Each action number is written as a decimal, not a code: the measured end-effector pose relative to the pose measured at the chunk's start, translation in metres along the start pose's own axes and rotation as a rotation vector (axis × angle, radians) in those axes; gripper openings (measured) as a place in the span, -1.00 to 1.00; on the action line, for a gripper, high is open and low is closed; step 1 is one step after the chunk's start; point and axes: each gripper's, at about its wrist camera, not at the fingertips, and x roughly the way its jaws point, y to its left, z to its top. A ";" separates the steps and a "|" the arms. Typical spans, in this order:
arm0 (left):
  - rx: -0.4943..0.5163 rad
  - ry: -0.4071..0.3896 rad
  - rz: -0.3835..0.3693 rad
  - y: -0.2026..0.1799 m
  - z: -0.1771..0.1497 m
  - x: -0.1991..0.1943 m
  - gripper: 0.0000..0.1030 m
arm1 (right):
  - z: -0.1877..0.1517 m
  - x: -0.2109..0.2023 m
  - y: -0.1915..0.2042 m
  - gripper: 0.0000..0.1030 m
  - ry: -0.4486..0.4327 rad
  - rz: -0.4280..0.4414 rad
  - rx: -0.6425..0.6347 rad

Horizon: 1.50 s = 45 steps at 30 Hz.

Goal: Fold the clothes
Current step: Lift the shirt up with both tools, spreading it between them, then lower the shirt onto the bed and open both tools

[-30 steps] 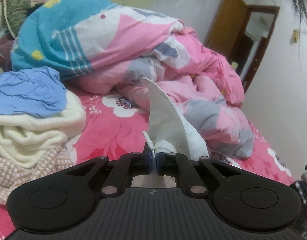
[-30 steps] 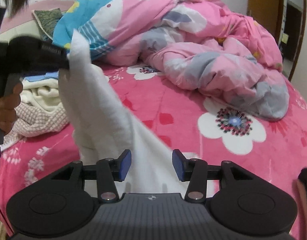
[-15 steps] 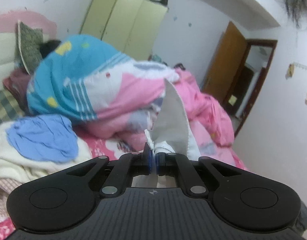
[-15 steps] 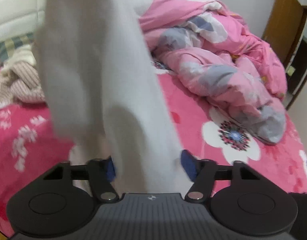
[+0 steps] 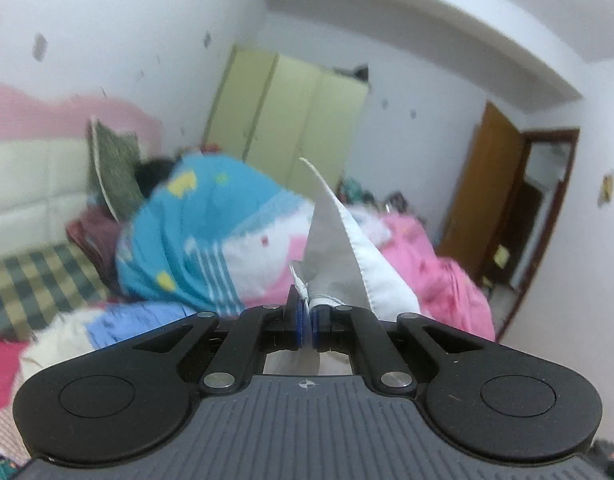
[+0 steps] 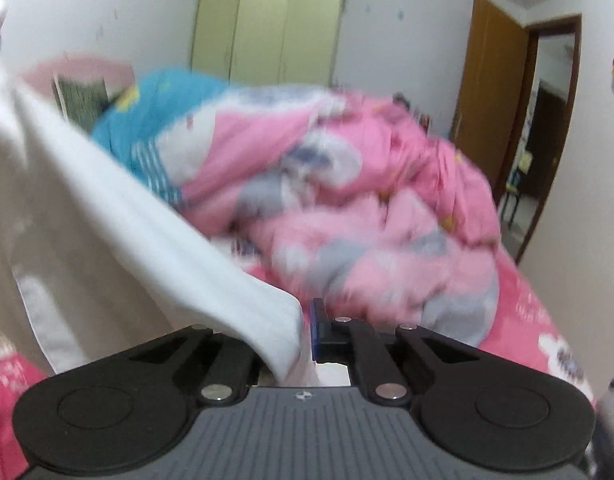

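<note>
The white cloth (image 5: pixel 359 256) is pinched by the left claw (image 5: pixel 307 322) and by the right claw (image 6: pixel 305 334), above the bed (image 6: pixel 523 312).

A white garment (image 5: pixel 367 256) with a stitched hem is held up off the bed, one corner standing in a point toward 12 o'clock. In the right wrist view its cloth (image 6: pixel 119 232) stretches taut from 10 o'clock down to centre.
</note>
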 end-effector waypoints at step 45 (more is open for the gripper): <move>0.153 -0.037 -0.045 -0.071 0.040 -0.060 -0.96 | 0.050 -0.115 -0.170 -0.92 -0.010 0.291 0.340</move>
